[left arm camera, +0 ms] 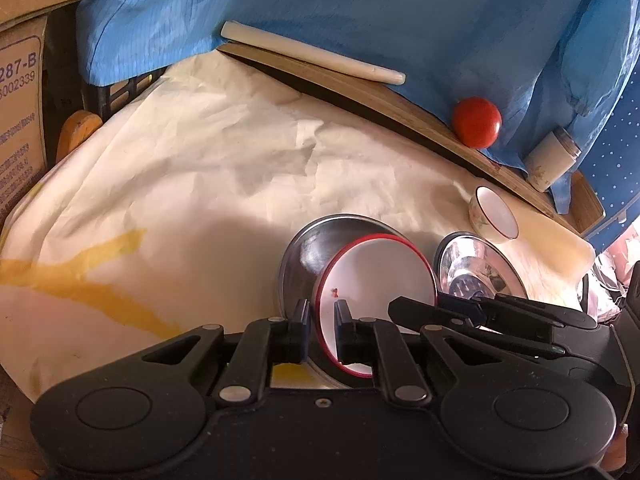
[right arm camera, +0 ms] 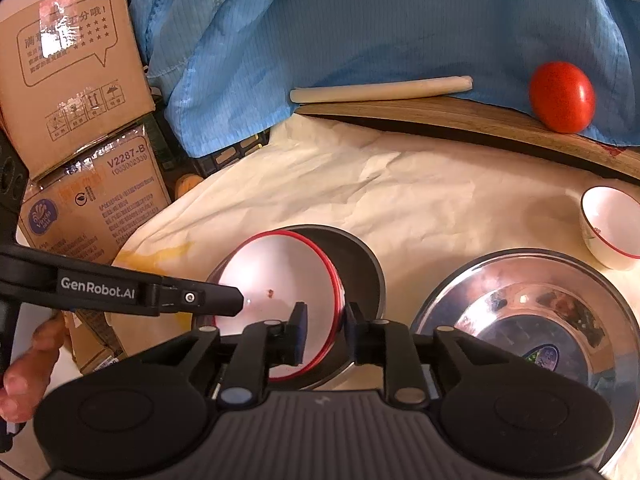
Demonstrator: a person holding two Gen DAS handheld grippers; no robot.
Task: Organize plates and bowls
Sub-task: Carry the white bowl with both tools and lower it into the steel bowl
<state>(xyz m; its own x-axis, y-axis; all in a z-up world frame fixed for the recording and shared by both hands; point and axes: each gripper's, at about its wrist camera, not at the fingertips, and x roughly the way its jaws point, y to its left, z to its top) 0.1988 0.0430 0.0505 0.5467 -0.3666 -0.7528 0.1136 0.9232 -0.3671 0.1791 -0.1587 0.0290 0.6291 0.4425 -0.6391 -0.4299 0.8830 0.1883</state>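
Both your left gripper (left arm camera: 324, 320) and right gripper (right arm camera: 326, 326) pinch the red-rimmed plate (left arm camera: 376, 280), jaws narrowed onto opposite rims. It stands tilted in the steel bowl (left arm camera: 312, 248) at lower centre. Unequal pulls could twist it free and it may clatter down.

Shiny metal bowl (right arm camera: 532, 320), crumpled matt paper (left arm camera: 224, 152)
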